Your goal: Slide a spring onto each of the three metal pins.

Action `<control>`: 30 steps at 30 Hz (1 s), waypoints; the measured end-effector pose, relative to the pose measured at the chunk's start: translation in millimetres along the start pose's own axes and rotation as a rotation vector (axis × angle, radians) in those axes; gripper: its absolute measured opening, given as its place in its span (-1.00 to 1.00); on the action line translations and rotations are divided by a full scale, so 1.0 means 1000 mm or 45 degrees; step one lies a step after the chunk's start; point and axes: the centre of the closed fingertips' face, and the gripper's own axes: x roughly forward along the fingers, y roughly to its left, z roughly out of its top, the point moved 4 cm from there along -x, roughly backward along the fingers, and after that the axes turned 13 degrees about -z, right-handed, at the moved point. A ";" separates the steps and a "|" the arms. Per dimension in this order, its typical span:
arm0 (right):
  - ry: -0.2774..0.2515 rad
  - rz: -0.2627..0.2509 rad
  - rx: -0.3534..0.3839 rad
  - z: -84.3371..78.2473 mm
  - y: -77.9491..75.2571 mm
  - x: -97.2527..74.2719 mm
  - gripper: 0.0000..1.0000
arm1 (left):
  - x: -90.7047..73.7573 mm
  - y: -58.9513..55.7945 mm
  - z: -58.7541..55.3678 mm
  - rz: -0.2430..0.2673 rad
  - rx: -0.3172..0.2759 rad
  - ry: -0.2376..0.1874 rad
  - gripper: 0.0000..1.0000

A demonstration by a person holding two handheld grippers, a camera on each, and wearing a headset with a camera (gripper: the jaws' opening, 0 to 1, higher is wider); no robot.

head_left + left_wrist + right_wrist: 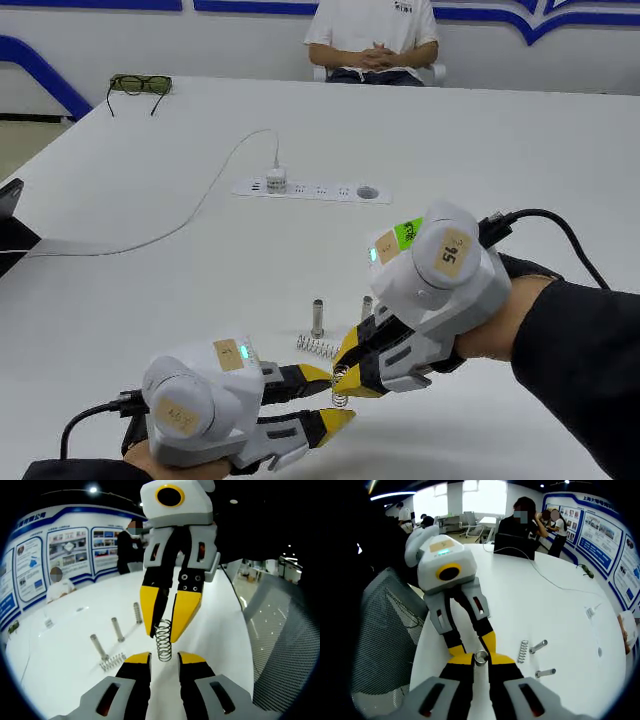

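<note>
The right hand-held gripper (480, 660) is clamped on the held spring (163, 639): its 2 yellow jaw tips pinch the upper coils, and the rest of the coil hangs below them, roughly upright and above the table (480, 150). The left hand-held gripper (165, 658) faces it from the opposite side. Its jaws stand apart, wider than the coil, with the lower end of the held spring between the tips; in the left gripper view a small gap shows on each side.

Just beyond the 2 grippers, 3 metal pins (117, 629) stand upright in a short row on the table, each bare. The loose spring (112, 661) lies flat on the table just beside the nearest pin.

Further back a white power strip (310, 188) lies with a cable plugged into it, a pair of glasses (138, 85) rests near the far corner, and a person (372, 40) sits at the far edge
</note>
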 end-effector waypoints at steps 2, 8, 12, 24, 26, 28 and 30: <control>-0.001 -0.008 0.006 0.000 -0.002 -0.001 -0.77 | -0.002 0.002 -0.001 0.011 -0.012 -0.004 -0.50; -0.005 -0.032 0.022 -0.001 -0.010 -0.006 -0.77 | -0.009 0.006 -0.003 0.045 -0.039 -0.018 -0.37; -0.007 -0.057 0.035 -0.003 -0.018 -0.010 -0.77 | -0.013 0.009 -0.004 0.070 -0.055 -0.027 -0.29; -0.018 -0.132 0.094 -0.008 -0.041 -0.019 -0.77 | -0.022 0.016 -0.009 0.124 -0.099 -0.044 -0.15; -0.022 -0.146 0.105 -0.009 -0.045 -0.021 -0.77 | -0.023 0.016 -0.009 0.129 -0.103 -0.045 -0.14; -0.023 -0.163 0.116 -0.009 -0.050 -0.022 -0.77 | -0.025 0.017 -0.010 0.133 -0.107 -0.047 -0.13; -0.023 -0.181 0.126 -0.010 -0.056 -0.023 -0.77 | -0.026 0.017 -0.010 0.138 -0.109 -0.048 -0.12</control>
